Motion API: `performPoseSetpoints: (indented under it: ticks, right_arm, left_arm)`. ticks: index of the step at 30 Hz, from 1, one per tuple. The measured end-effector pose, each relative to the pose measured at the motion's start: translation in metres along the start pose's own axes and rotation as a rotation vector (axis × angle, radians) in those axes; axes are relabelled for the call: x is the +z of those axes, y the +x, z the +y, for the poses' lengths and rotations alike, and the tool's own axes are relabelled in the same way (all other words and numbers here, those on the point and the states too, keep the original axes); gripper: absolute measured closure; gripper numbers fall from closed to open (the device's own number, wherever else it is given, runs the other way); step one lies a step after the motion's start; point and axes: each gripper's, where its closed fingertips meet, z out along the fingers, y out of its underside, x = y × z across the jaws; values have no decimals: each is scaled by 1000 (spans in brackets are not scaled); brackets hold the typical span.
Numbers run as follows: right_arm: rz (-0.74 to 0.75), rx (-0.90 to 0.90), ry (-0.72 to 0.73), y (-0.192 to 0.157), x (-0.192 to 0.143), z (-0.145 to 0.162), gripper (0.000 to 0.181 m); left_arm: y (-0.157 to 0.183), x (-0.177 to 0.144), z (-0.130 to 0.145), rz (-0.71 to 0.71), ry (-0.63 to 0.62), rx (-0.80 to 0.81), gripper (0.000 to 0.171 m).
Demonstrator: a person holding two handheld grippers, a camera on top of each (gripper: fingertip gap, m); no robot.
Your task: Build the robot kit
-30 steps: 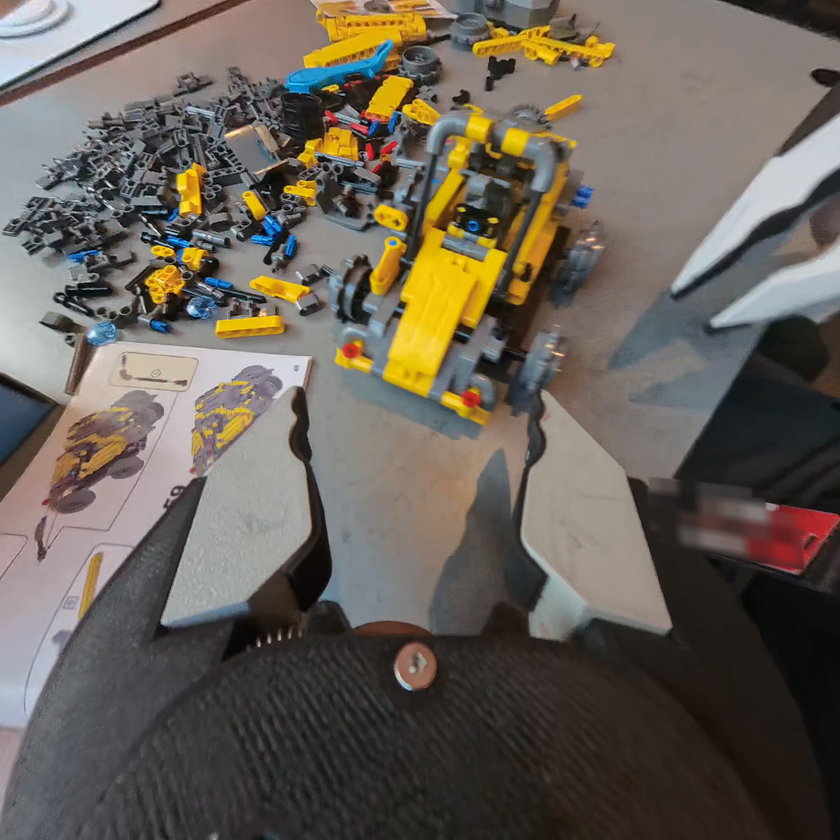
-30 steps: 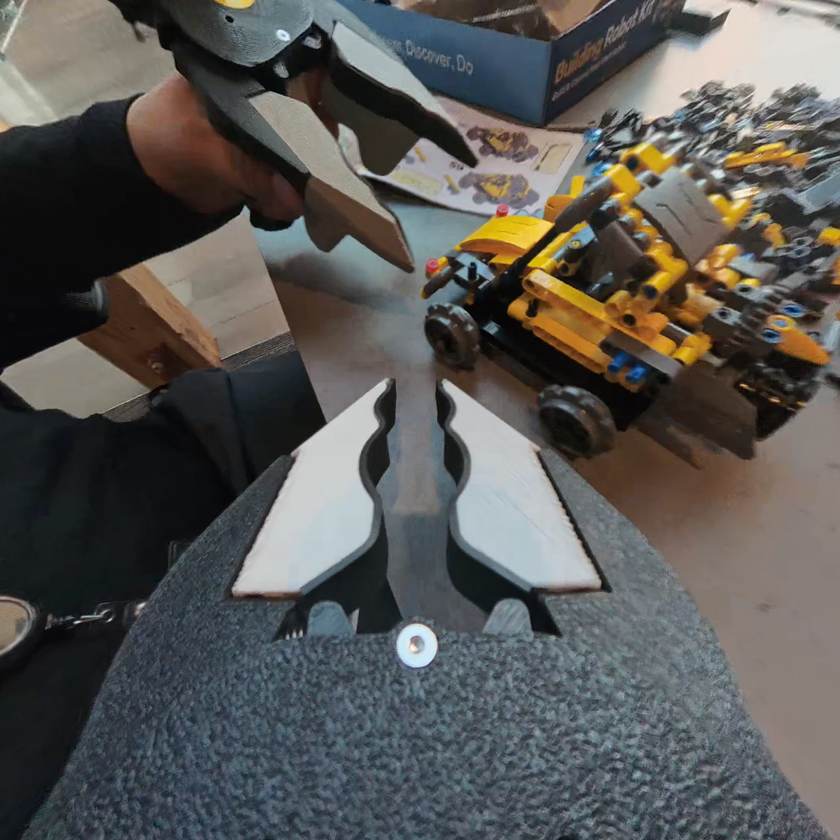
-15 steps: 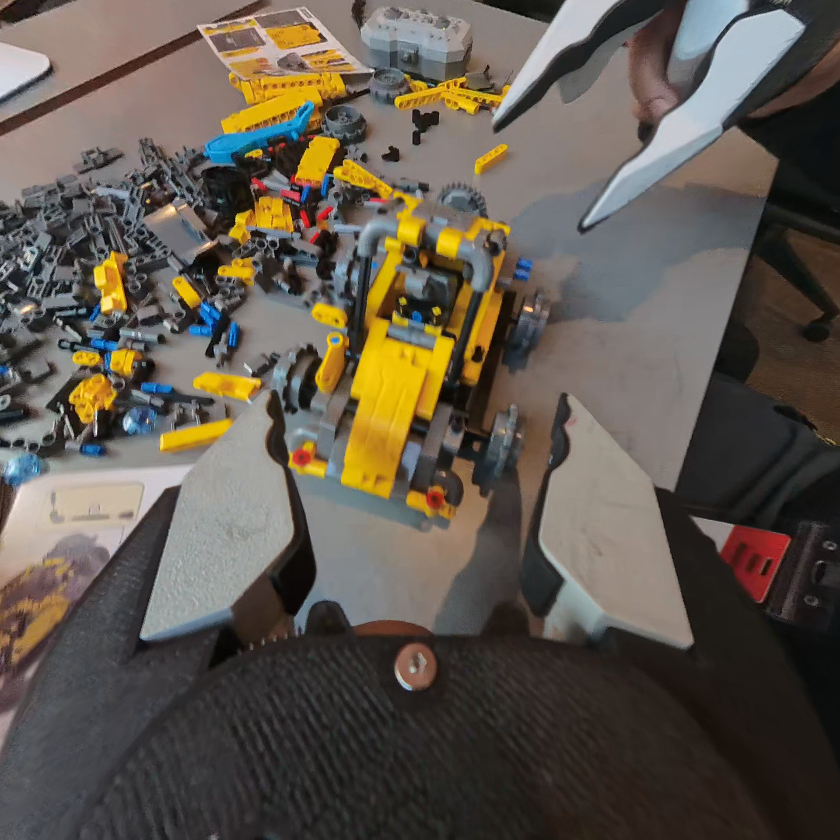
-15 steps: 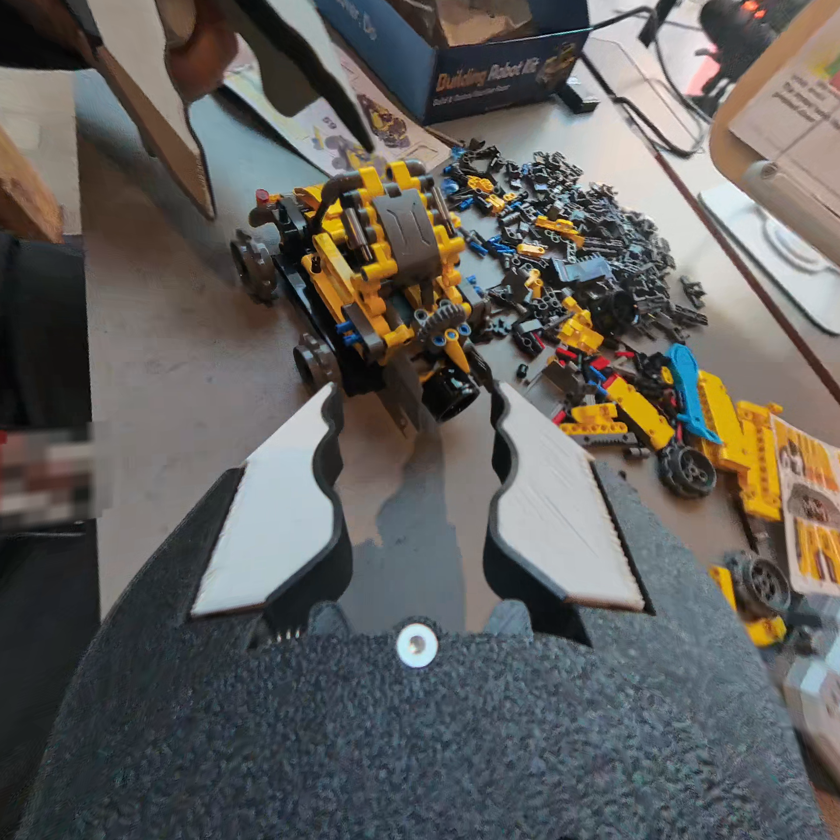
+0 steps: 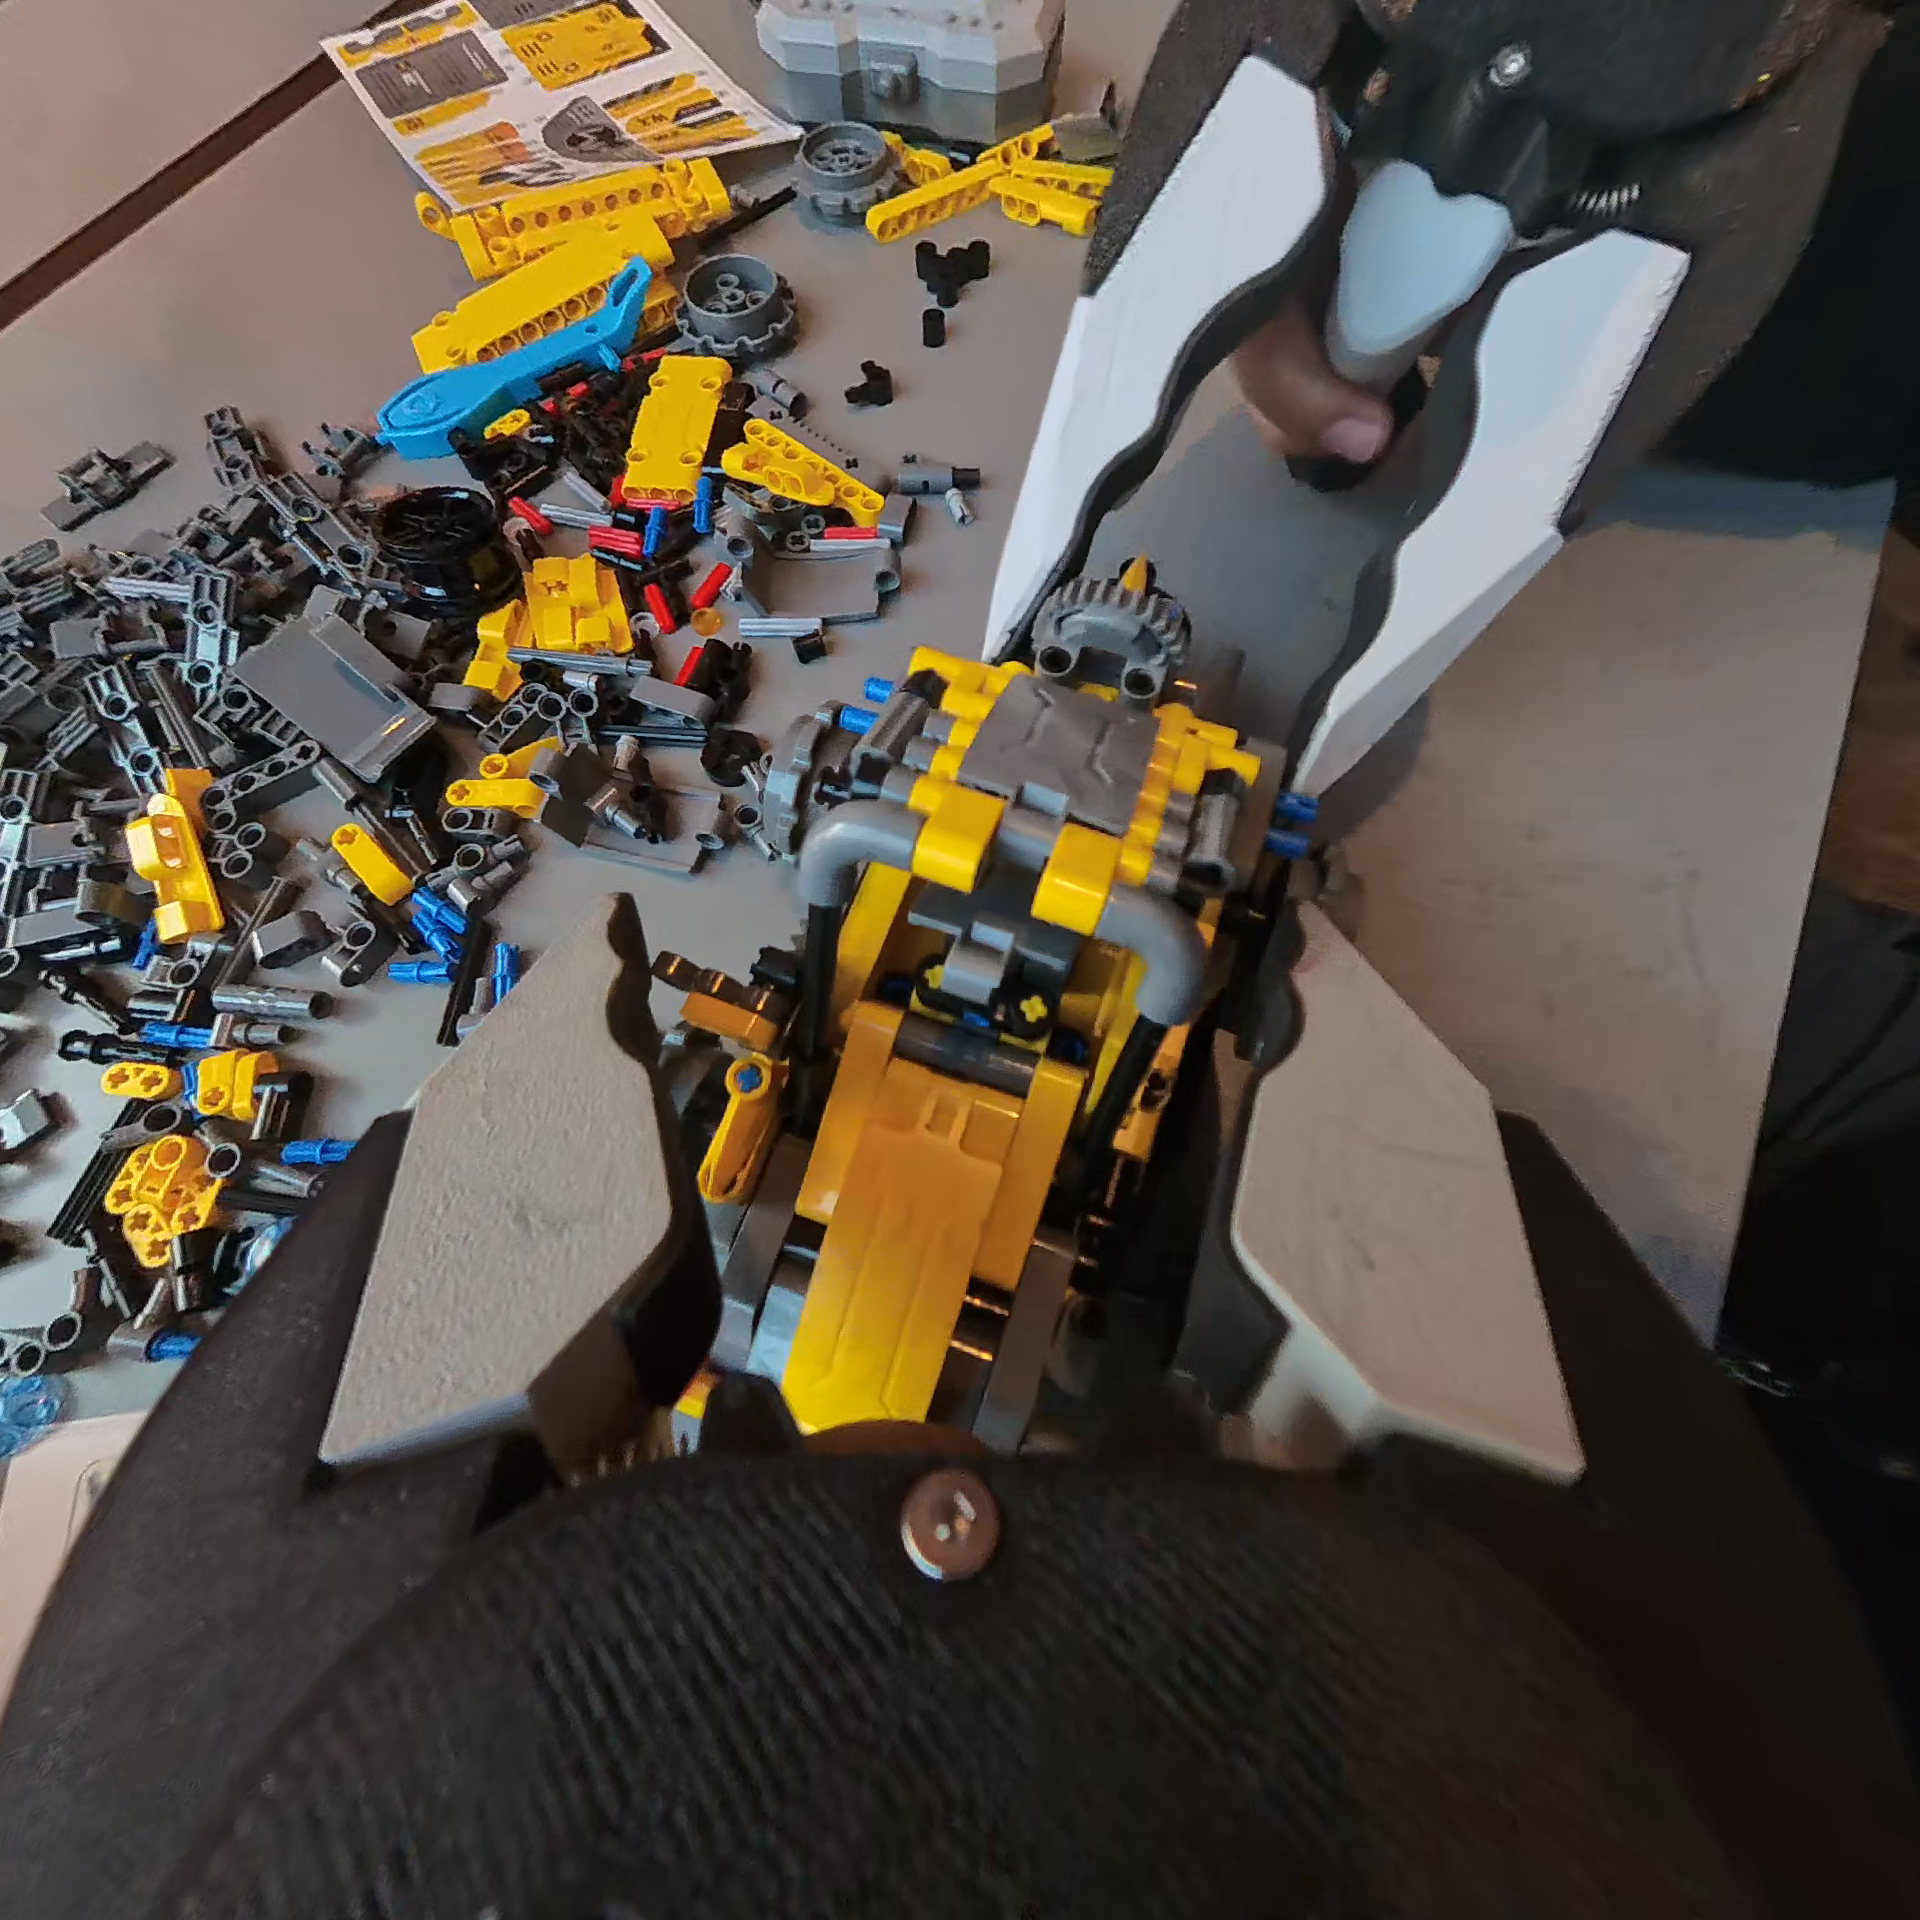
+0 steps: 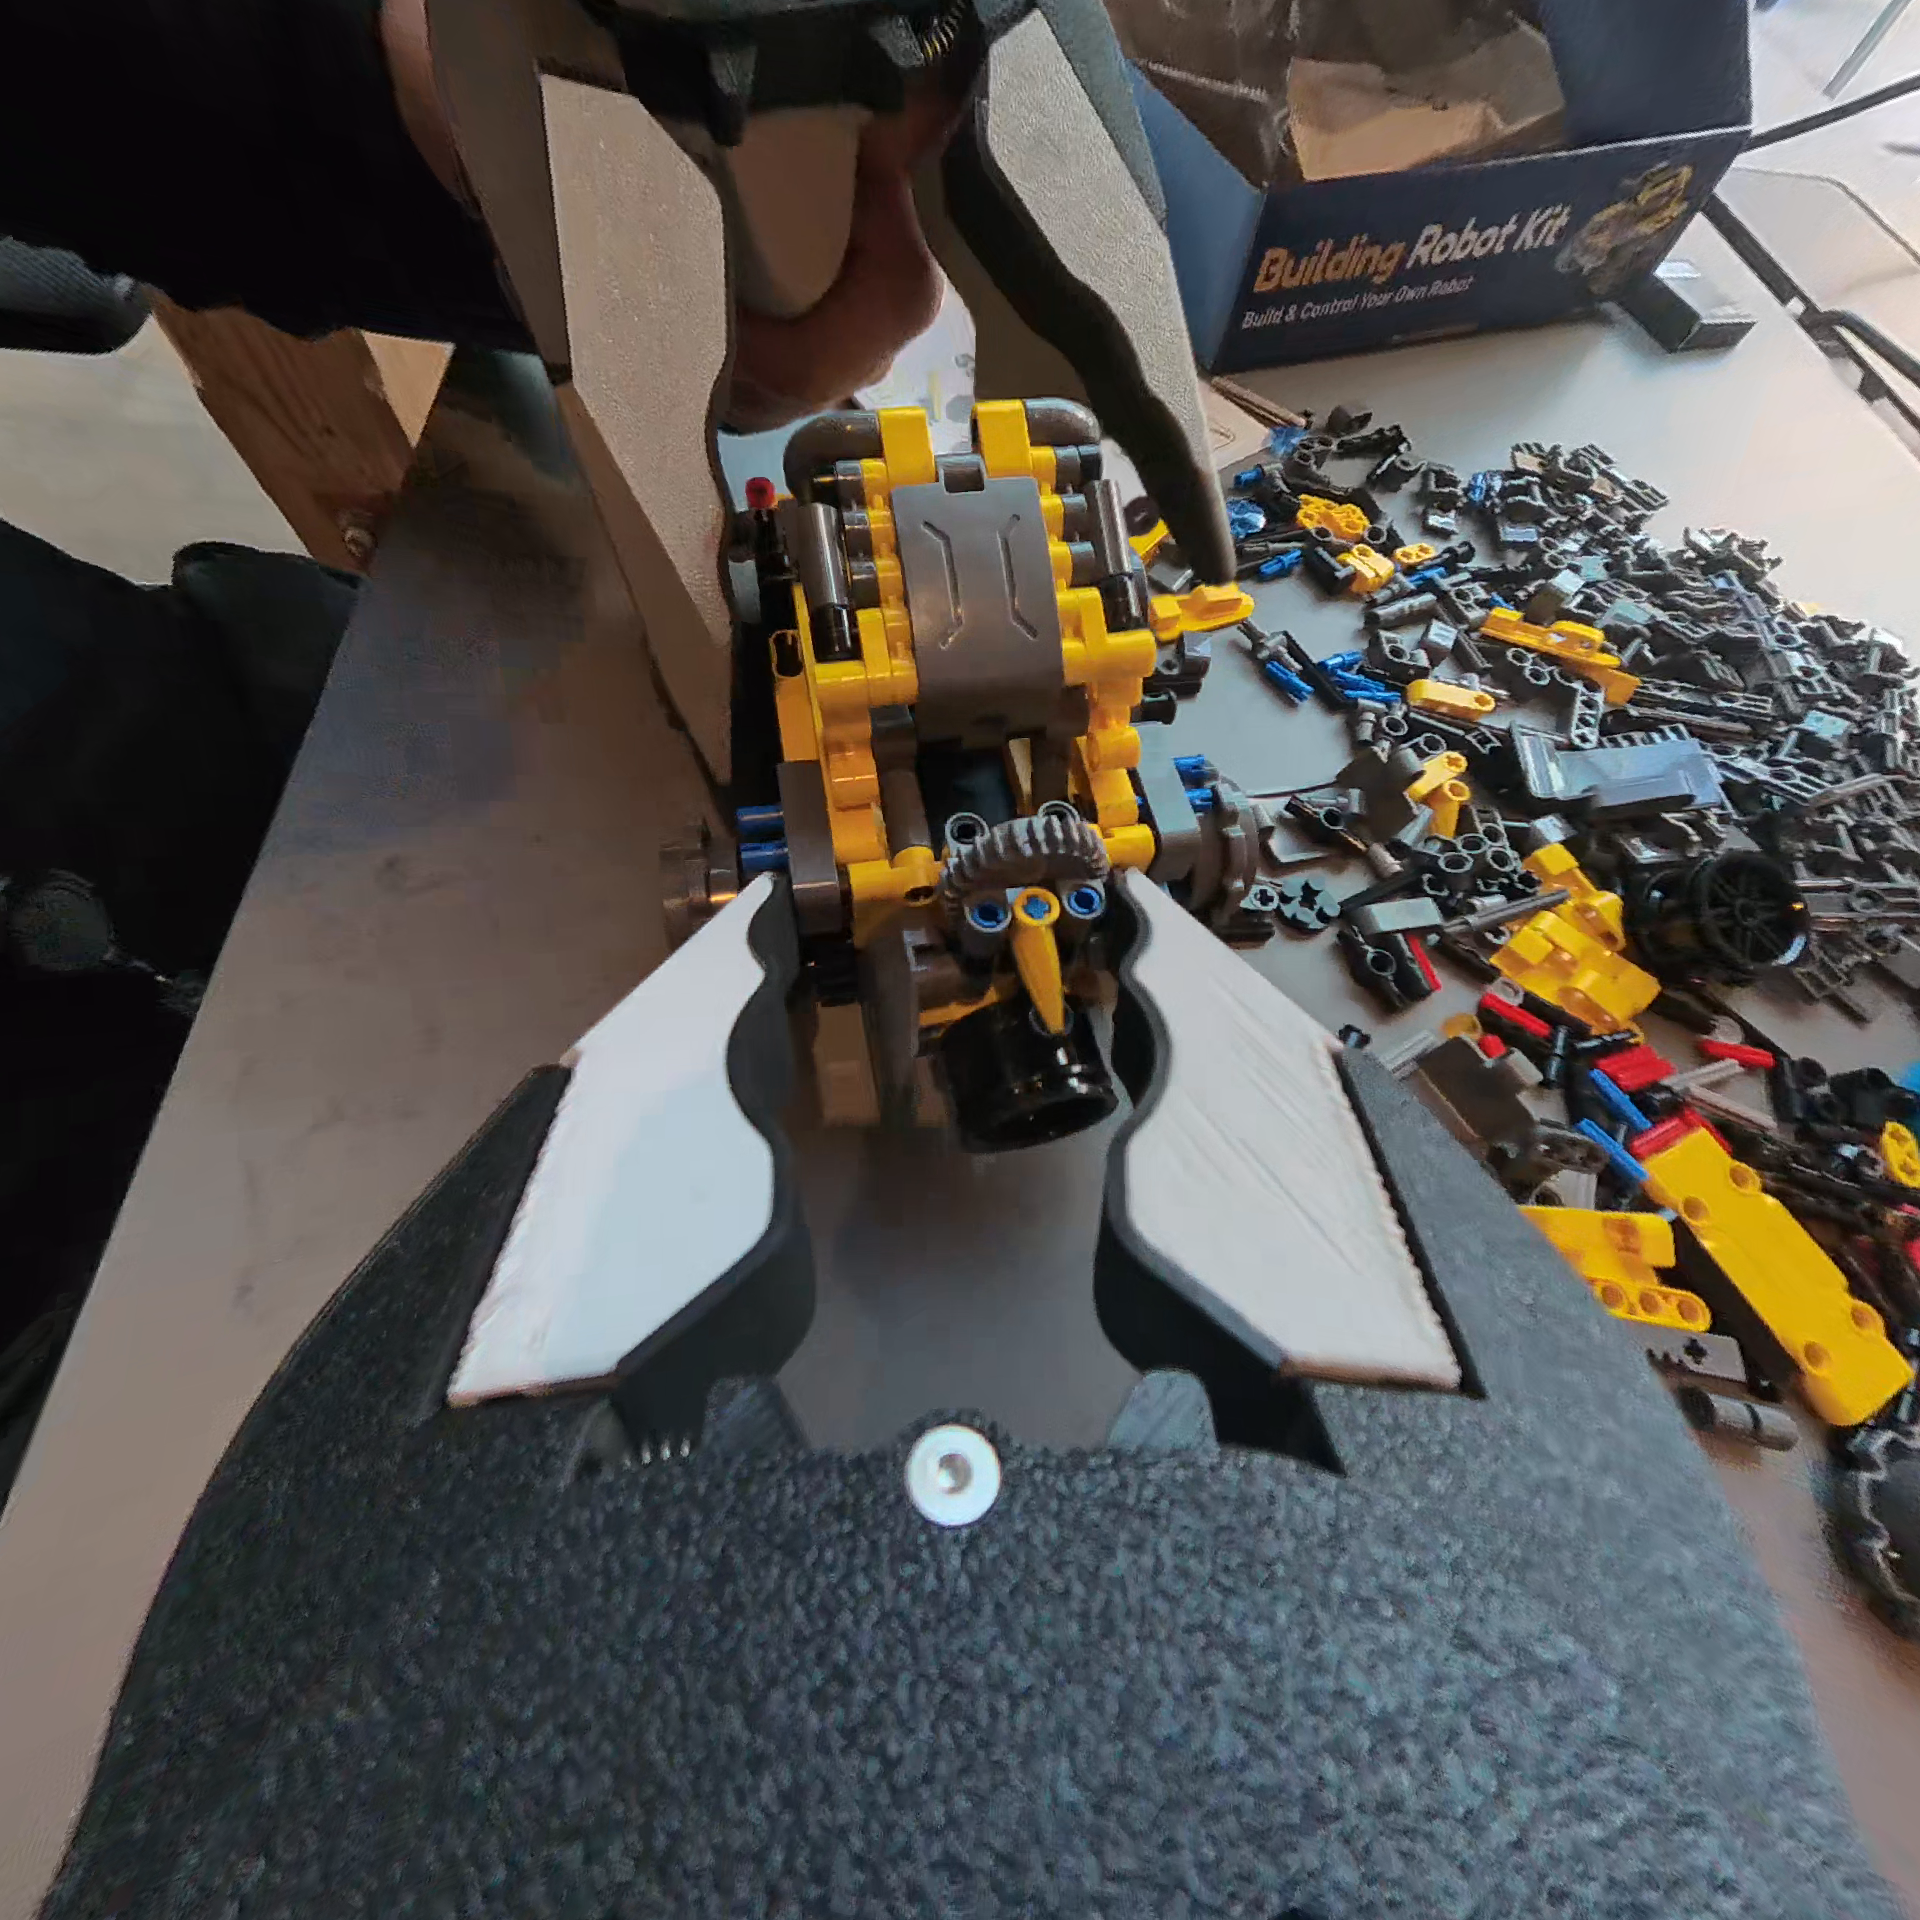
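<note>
Grey desk [image 5: 1558,831]: left gripper [image 5: 956,935] and right gripper [image 6: 945,894] wide open, straddling yellow brick vehicle [image 5: 997,935]; loose bricks [image 6: 1558,779] at 3 o'clock, open blue box [image 6: 1455,208] at 1, contents unclear.

1. The yellow-and-grey brick-built vehicle [image 5: 997,1039] has its front end hidden behind the black textured gripper body [image 5: 935,1714].
2. The dark blue cardboard kit box [image 6: 1455,260] is cut off by the top edge.
3. The grey blocky plastic unit [image 5: 914,62] is cropped at the top.
</note>
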Motion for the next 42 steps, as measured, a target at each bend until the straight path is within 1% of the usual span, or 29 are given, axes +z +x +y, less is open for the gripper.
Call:
performPoseSetpoints:
  ticks: [3, 6, 12, 16, 19, 21, 24, 26, 28, 30, 31, 32, 33, 34, 36, 39, 41, 42]
  right_arm:
    - [5, -3, 7, -3, 0, 0, 122]
    - [-9, -4, 1, -3, 0, 0, 123]
    - [-26, -20, -4, -3, 3, -1, 125]
    - [-2, -6, -1, -3, 5, -2, 126]
    - [0, -27, -5, -4, 6, -2, 127]
    - [-5, -31, -8, -5, 7, -3, 126]
    - [-7, -12, 5, -5, 9, -5, 125]
    - [-4, -18, 17, -4, 7, -4, 125]
    - [-3, -19, 17, -3, 3, -2, 124]
    - [14, 22, 23, 1, -1, 0, 112]
    - [3, 43, 38, 0, -3, -2, 104]
    - [-15, 63, 50, -2, -5, -2, 101]
    - [-29, 80, 55, -5, -7, -2, 101]
    - [-22, 92, 61, -5, -9, -2, 101]
    - [43, 99, 76, -1, -16, -4, 101]
    - [124, 117, 154, -4, -35, -15, 103]
    - [180, 141, 207, -7, -50, -19, 105]
    - [206, 155, 219, -10, -56, -19, 105]
  left_arm:
    - [-5, 1, 3, -52, 14, 50, 69]
    - [-5, 3, 1, -82, 42, 40, 68]
    - [-5, 2, 4, -65, 57, 25, 70]
    - [-6, 1, 5, -50, 54, 21, 70]
    - [-3, 1, 7, -22, 42, 30, 64]
    - [-3, 1, 10, -21, 15, 45, 62]
    - [-6, -1, 11, -34, 12, 42, 61]
    - [-6, -2, 8, -40, 29, 53, 62]
    - [-1, -4, 5, -1, 64, 65, 61]
    - [15, -13, -6, 157, 153, 16, 42]
    - [20, -20, -14, 224, 203, -5, 43]
    - [24, -28, -20, 266, 245, 4, 43]
    - [24, -32, -22, 272, 255, 18, 43]
    - [21, -34, -22, 258, 236, 23, 40]
    - [16, -43, -22, 220, 215, 23, 32]
    - [14, -68, -27, 180, 266, 10, 32]
    - [10, -80, -17, 133, 256, 2, 32]
    - [5, -81, -6, 95, 220, 3, 32]
